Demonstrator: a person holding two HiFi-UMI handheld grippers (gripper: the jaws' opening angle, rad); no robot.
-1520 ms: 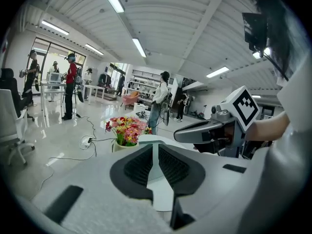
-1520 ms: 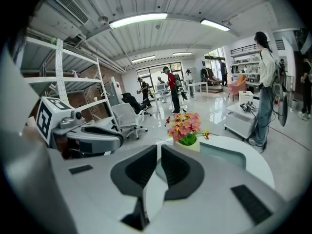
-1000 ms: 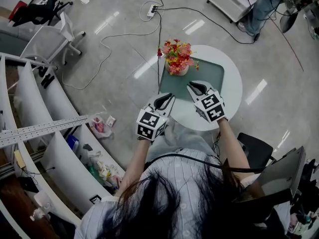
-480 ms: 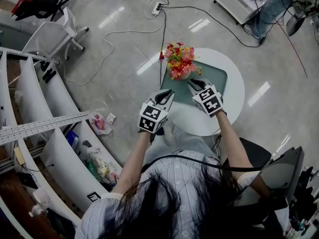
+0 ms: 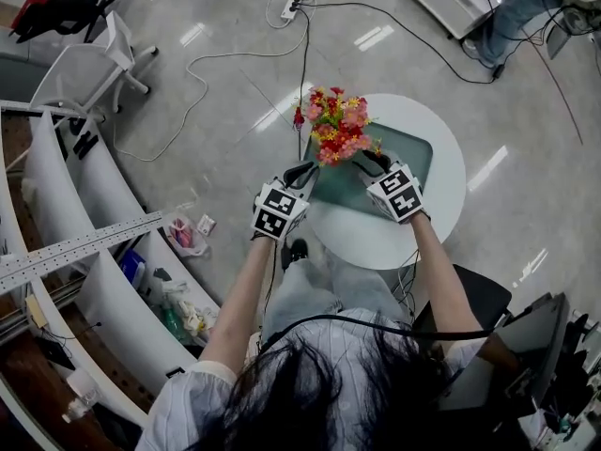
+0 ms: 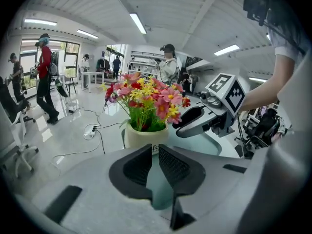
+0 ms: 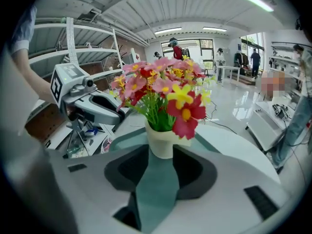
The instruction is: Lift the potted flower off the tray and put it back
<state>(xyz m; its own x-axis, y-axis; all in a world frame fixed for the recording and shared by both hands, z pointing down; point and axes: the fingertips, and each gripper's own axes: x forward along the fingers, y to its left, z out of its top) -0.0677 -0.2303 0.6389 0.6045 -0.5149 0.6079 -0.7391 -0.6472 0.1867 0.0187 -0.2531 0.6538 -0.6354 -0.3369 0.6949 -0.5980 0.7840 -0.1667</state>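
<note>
The potted flower [image 5: 336, 128], red, pink and yellow blooms in a cream pot [image 7: 163, 141], stands on the green tray [image 5: 406, 153] at the far left of the round white table [image 5: 413, 228]. My left gripper [image 5: 302, 171] is shut and empty, its tips just short of the pot [image 6: 144, 136] on the near left side. My right gripper [image 5: 369, 163] is on the pot's right. Its jaws are opening, and in the right gripper view [image 7: 161, 154] the pot's base sits just beyond the gap with the pads not pressing on it.
Curved white shelving [image 5: 84, 252] with clutter runs down the left. A cable [image 5: 235, 64] and a power strip lie on the floor beyond the table. A white chair [image 5: 89, 54] stands far left. People [image 6: 45, 77] stand in the background.
Both grippers have gone forward and down to flank the pot under the blooms. The right jaws have parted; the left stay shut.
</note>
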